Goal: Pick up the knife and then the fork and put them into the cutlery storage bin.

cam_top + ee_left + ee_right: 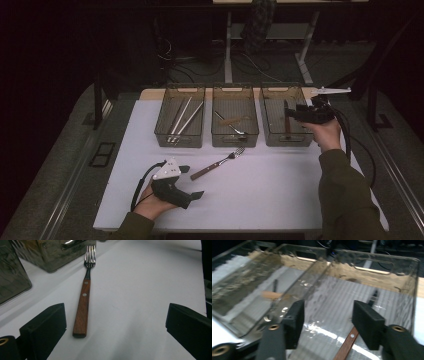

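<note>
white table, fork between open left hand-held gripper jaws

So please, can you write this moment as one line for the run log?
work: sorting cutlery into bins | left tongs: open, fork ahead on table | right tongs: open over right bin, wooden-handled utensil lying inside

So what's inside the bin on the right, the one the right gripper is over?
The right bin holds one wooden-handled utensil, lying lengthwise below the right gripper, whose jaws stand open. Its far end is dark and blurred, so knife or otherwise is unclear. The gripper covers part of the bin floor.
</note>
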Motion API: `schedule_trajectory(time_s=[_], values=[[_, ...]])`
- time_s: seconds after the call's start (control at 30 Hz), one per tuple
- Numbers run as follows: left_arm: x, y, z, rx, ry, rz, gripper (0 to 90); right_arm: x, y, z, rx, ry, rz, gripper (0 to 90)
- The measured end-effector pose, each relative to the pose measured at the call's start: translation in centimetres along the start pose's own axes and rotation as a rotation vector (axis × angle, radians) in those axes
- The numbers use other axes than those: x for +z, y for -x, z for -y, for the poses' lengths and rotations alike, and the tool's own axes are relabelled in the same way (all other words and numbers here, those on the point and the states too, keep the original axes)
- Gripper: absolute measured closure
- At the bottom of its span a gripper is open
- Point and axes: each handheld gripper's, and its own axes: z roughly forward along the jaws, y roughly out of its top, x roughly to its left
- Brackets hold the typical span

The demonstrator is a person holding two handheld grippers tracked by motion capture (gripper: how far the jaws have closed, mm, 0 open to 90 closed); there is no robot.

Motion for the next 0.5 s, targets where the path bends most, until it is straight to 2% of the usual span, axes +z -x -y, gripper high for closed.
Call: schedule_trajectory(time_s=[0.1,0.27,0.4,0.5], values=[[0.0,0.0,0.0,0.001,-0.001,-0.001,1.5,-0.7,-0.7,0.6,-0.018,0.006,-0.043,30.2],[0.1,0.0,0.0,0.002,-0.004,0.0,1.8,-1.8,-2.4,2.3,-0.059,0.01,-0.07,19.9],[0.1,0.0,0.0,0.001,-0.006,-0.002,1.8,-2.6,-3.6,3.5,-0.066,0.024,-0.101,16.8],[0.1,0.1,0.0,0.005,-0.007,-0.006,1.9,-3.3,-4.4,4.3,-0.092,0.042,-0.116,16.8]])
